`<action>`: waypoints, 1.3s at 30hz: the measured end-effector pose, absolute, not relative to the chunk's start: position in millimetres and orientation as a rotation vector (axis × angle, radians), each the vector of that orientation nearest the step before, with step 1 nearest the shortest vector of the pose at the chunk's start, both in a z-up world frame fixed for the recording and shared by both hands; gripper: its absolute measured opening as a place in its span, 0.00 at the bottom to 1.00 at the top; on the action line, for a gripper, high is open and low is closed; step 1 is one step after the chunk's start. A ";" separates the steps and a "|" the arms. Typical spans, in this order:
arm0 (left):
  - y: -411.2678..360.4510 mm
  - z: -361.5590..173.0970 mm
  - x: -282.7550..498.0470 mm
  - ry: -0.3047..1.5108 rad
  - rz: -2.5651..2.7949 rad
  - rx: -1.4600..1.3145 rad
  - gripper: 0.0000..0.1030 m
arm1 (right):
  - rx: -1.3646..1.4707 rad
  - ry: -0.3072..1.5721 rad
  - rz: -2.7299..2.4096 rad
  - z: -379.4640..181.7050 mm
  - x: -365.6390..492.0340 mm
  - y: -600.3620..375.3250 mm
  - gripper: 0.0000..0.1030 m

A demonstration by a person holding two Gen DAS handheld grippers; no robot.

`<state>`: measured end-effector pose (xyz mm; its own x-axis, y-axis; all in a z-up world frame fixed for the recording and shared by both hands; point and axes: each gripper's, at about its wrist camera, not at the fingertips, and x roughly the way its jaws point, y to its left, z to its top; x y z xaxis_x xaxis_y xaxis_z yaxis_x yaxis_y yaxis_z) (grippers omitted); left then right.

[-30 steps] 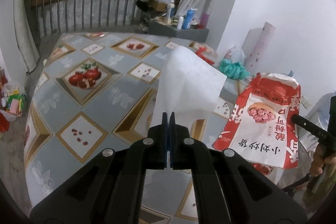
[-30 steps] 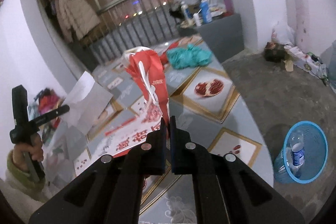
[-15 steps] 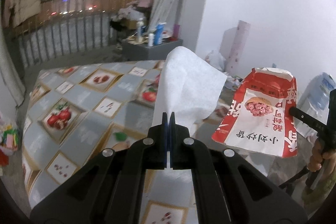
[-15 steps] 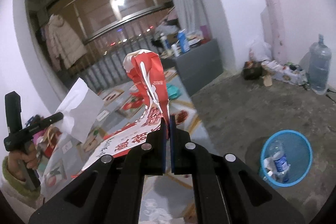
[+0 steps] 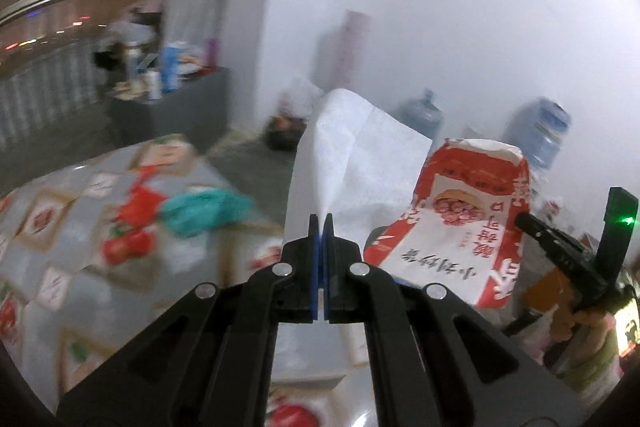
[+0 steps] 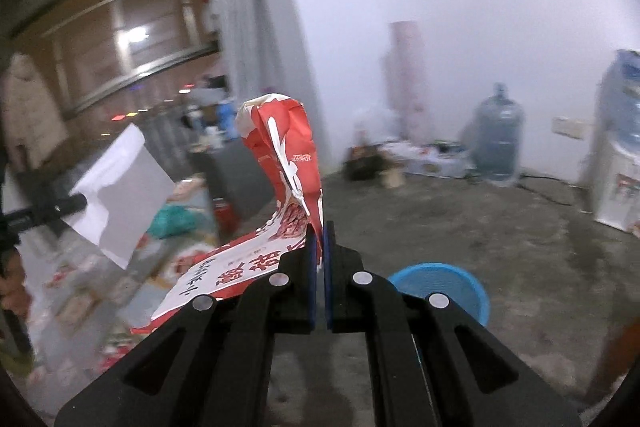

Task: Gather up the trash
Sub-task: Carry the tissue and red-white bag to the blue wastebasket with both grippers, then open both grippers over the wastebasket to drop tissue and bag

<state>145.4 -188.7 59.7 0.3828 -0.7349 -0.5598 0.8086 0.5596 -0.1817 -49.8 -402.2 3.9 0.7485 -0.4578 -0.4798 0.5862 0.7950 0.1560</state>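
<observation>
Both pieces lifted off the tabletop (image 5: 80, 267): white tissue (image 5: 352, 163) clamped in left gripper (image 5: 322, 223), red bag (image 6: 288, 163) clamped in right gripper (image 6: 319, 231). Left to do: dropping into blue basket (image 6: 444, 287).

left gripper (image 5: 322, 217) black | fingers (image 5: 315, 247) blue-padded (silver screws) | right gripper (image 6: 319, 225) alike

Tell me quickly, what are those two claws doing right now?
Left claw shut on white tissue. Right claw shut on red snack bag. Blue bin ahead, nothing blocking.
</observation>
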 end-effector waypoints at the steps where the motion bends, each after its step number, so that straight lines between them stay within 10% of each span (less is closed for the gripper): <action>1: -202.8 57.6 145.9 0.655 -1.007 0.144 0.00 | 0.304 0.450 -0.614 0.0 -50.6 -407.1 0.03; 23: -540.9 -152.9 134.9 1.111 -1.162 0.677 0.00 | 0.619 0.931 -0.972 -186.0 -39.4 -594.1 0.04; 27: -564.4 -178.7 134.6 1.156 -1.144 0.692 0.42 | 0.746 0.938 -0.959 -221.7 -35.7 -625.8 0.25; 39: -530.8 -124.1 133.4 1.006 -1.133 0.631 0.60 | 0.792 0.820 -0.942 -211.3 -50.3 -614.9 0.43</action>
<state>133.4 -530.8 -124.1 0.0881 -0.4367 -0.8953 0.9408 0.3318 -0.0693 -50.3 -614.9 -211.3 0.3523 -0.3645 -0.8620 0.9041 0.3706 0.2128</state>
